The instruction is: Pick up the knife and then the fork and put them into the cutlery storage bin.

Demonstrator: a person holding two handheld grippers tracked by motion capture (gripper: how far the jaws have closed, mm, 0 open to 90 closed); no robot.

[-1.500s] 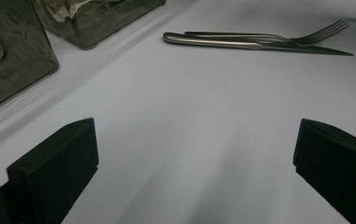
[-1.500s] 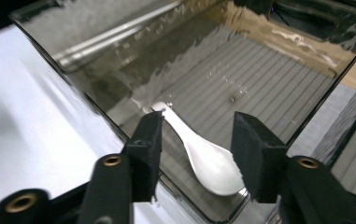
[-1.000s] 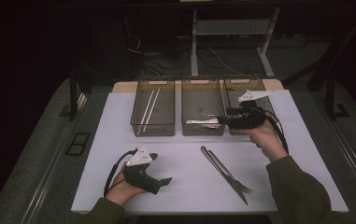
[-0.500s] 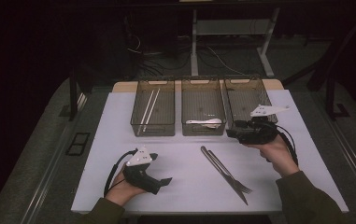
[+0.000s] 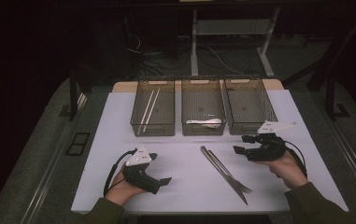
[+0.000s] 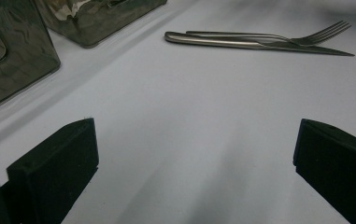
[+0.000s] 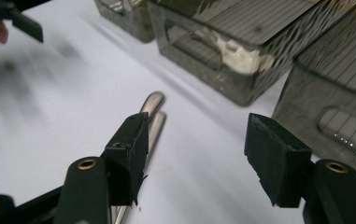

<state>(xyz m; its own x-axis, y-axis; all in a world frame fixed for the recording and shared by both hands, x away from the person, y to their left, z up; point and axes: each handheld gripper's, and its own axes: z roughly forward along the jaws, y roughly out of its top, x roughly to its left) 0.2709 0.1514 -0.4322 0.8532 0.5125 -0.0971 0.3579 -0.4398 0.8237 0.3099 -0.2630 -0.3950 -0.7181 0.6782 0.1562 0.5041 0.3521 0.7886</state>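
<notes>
Steel cutlery, a knife (image 5: pixel 222 171) and a fork (image 5: pixel 231 175), lies side by side near the middle of the white counter (image 5: pixel 185 186), handles toward 11 o'clock and tips toward 5 o'clock. Beyond it, at 12 o'clock, stand three smoky bins: the left bin (image 5: pixel 153 113) holds pale chopsticks (image 5: pixel 147 109), the middle bin (image 5: pixel 203 112) a white spoon (image 5: pixel 204 122), the right bin (image 5: pixel 249 111) looks bare.

Our right tongs (image 5: pixel 242 144) hover at 3 o'clock from the cutlery, spread wide and empty, with the handle ends just under one jaw in the right gripper view. Our left tongs (image 5: pixel 165 180) rest at 8 o'clock, likewise released, holding nothing.

We judge the step in hand to be picking up one piece for sorting. To do it well, we should lower the right tongs over a single handle near its end, where the two pieces part slightly, straddle it squarely and close gently. Because they lie touching, a careless pinch could drag both.
</notes>
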